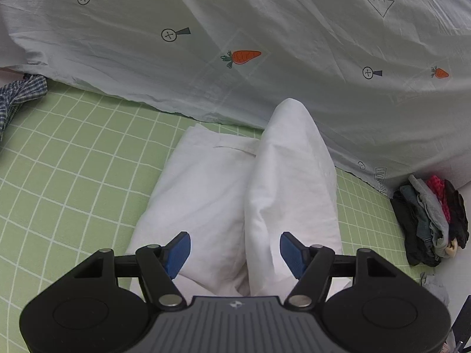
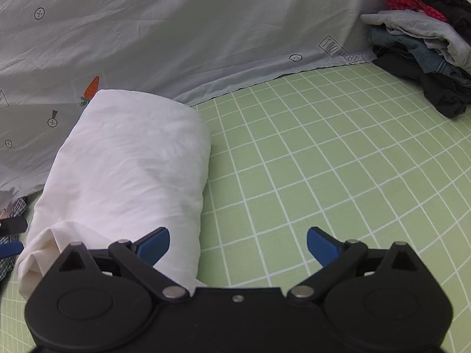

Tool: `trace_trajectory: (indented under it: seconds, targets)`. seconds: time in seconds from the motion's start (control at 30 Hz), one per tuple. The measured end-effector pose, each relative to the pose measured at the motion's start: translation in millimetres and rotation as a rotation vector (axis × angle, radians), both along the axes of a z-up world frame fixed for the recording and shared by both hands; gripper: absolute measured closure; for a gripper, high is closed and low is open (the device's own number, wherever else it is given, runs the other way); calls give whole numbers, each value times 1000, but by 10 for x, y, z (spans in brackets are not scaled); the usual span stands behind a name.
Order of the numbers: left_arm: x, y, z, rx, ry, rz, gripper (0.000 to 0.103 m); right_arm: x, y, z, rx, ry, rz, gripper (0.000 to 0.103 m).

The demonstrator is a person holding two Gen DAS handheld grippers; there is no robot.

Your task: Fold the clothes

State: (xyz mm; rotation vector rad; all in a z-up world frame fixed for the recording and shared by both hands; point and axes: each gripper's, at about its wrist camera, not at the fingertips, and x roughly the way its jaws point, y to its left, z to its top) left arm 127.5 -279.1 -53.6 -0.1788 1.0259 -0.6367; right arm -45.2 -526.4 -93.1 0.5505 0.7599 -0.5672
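Bedding fills most of what I can see: a pale quilt printed with carrots is heaped along the far side, and in front of it runs the green checked sheet that serves as the work surface. Off at the right edge sits a stack of folded clothes, dark and grey pieces with something pink on top. A checked blue garment lies crumpled at the far left, near the quilt's edge.

Between them, on the sheet and just in front of the quilt, lies the white garment. It is doubled into a long bundle, one thicker layer lapped over a flatter one, with loose edges bunched at the near end.

Both tools hover at that near end. The left gripper has its blue pads spread wide, straddling the bundle's raised fold without pinching it. The right gripper is likewise spread, its left pad over the bundle's right edge, the other over bare sheet.

Whether the bundle awaits another fold or is finished and due for the stack, I cannot say. If another fold comes, I would judge it best to catch all layers together at the near corners, keep both sides level, and lay it over slowly so the thick layer does not slide off.
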Motion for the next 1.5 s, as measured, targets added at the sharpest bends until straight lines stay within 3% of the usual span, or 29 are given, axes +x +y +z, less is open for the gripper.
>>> trace_trajectory:
  seconds: [0.1, 0.17, 0.23, 0.33, 0.43, 0.57, 0.67, 0.87, 0.97, 1.1, 1.13, 1.3, 1.5]
  targets:
    - [-20, -181, -58, 18, 3, -52, 42, 12, -33, -43, -4, 26, -15, 2]
    - [-36, -269, -106, 40, 4, -84, 55, 21, -33, -83, 3, 44, -26, 2]
    - [-52, -310, -138, 50, -1, -98, 75, 30, -33, -123, 10, 61, -36, 2]
    - [-73, -300, -151, 68, -30, -104, 93, 45, -33, -183, 21, 87, -52, 2]
    - [-82, -188, -85, 7, -53, -96, 96, 55, -32, -224, 28, 106, -67, 2]
    - [-134, -87, 225, -47, -139, -88, 96, 65, -13, -215, 21, 113, -74, 2]
    - [-172, 4, 403, -51, -207, -57, 96, 88, 20, -212, 15, 122, -63, 2]
    - [97, 481, 105, -36, -154, 115, 96, 152, 115, -182, -29, 148, -11, 2]
    - [340, 700, -298, 15, -84, 167, 93, 187, 132, -203, -29, 165, 9, 2]
    - [557, 994, -533, -53, 40, 187, 74, 233, 177, -195, -30, 173, 44, 2]
    - [574, 1011, -511, -40, 33, 160, 65, 240, 182, -182, -26, 166, 49, 2]
    - [497, 979, -309, 139, -125, -17, 49, 360, 218, -121, -8, 140, 66, 2]
    - [593, 1042, -419, 260, -182, -44, 27, 608, 352, -100, 11, 122, 131, 2]
